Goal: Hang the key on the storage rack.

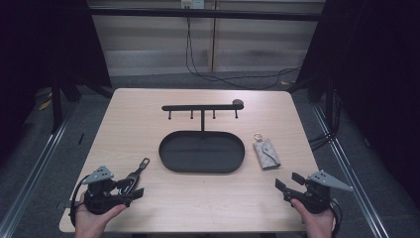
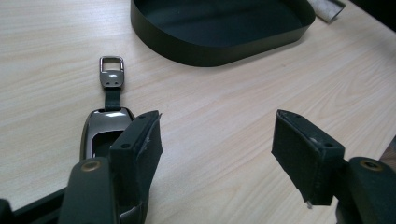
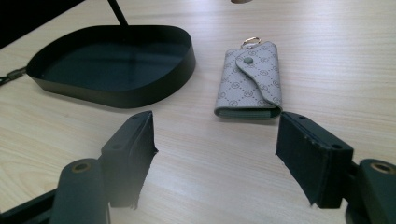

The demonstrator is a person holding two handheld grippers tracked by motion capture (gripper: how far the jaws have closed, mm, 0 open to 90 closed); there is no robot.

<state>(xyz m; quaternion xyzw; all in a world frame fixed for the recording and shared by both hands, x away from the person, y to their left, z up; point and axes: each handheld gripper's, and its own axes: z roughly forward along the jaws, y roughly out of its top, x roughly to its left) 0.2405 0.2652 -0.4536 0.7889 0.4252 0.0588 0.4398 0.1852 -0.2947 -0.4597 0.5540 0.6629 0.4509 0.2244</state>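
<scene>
Resting at table's (image 1: 148, 114) near-left corner: left gripper (image 1: 132, 188), jaws apart, nothing clamped; car key fob (image 2: 103, 128) just beside its left jaw, strap toward black tray (image 1: 171, 163) at centre. Lying right of tray: patterned key pouch (image 1: 266, 153). Near-right: right gripper (image 1: 288, 183), jaws spread, empty, pouch ahead.

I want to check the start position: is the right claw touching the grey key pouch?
Apart. The right gripper view shows bare table between the open right claw and the grey key pouch.
</scene>
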